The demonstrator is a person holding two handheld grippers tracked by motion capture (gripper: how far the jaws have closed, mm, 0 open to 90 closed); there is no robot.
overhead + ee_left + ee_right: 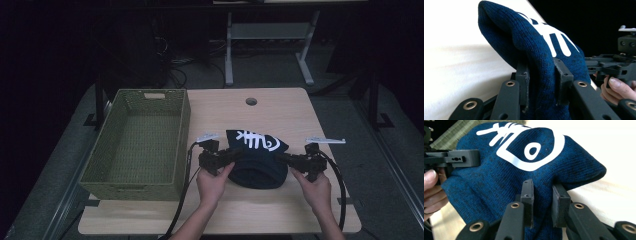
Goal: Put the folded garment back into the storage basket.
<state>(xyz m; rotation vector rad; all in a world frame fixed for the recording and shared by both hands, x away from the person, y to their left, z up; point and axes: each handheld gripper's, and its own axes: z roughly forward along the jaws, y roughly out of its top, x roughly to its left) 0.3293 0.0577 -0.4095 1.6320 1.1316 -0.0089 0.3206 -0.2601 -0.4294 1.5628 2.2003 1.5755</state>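
Two black grippers hold one dark blue knitted hat with a white fish-bone picture (pixel 257 157). The left gripper (pixel 239 154) is clamped on the hat's left side, and the right gripper (pixel 280 157) is clamped on its right side. In each gripper view the wool is pinched tight between the two jaws. The hat is near the middle of the pale wooden table (pixel 280 107), a bit toward the front edge. A green woven basket (pixel 137 142) sits along the table's left edge, just beside the left gripper. A small round hole (pixel 251 101) lies near the back edge.
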